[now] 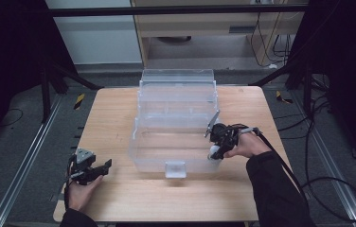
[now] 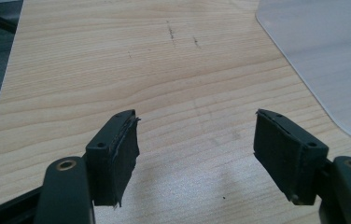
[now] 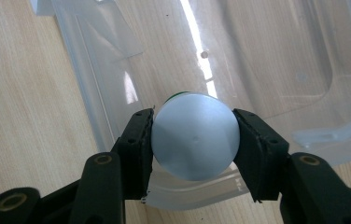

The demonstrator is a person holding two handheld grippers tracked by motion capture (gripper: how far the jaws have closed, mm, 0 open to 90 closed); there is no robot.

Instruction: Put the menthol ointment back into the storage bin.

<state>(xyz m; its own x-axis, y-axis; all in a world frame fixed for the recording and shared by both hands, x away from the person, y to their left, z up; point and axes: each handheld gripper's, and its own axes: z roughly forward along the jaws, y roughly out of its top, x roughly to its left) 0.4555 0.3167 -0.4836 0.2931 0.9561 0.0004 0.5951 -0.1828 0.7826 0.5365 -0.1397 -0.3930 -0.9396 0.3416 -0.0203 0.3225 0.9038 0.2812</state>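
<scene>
Bottle [image 3: 194, 140] is sitting pinched between the jaws of our right gripper [image 3: 193, 142], white round end facing the camera, a sliver of green peeking out behind it. We are holding it just over the near right corner of the clear bin [image 1: 176, 146], right above the rim [image 3: 197, 191], with the bin's floor lying beyond the jaws.

We are judging the main risk to be the grip itself: the pads are biting on a smooth round body at its widest part, so any twist of our wrist could let the bottle roll or squirt out and drop onto the table [image 1: 114, 118] on the wrong side of the wall. Letting go while we are sitting this close to the rim could also bounce it off the edge. Pushing down against the thin wall could shove or tip the light bin.

Ahead of the jaws, the bin's moulded steps and inner ledges are narrowing the flat landing area, and the raised lid [image 1: 177, 78] is standing at the far side. The front latch [image 1: 175, 169] is lying off to the gripper's side.

Our left gripper [image 2: 196, 156] is resting well apart with its jaws spread wide and nothing between them, only bare wood under it and the bin's corner [image 2: 323, 60] ahead to its right, so it is not steadying the bin.
</scene>
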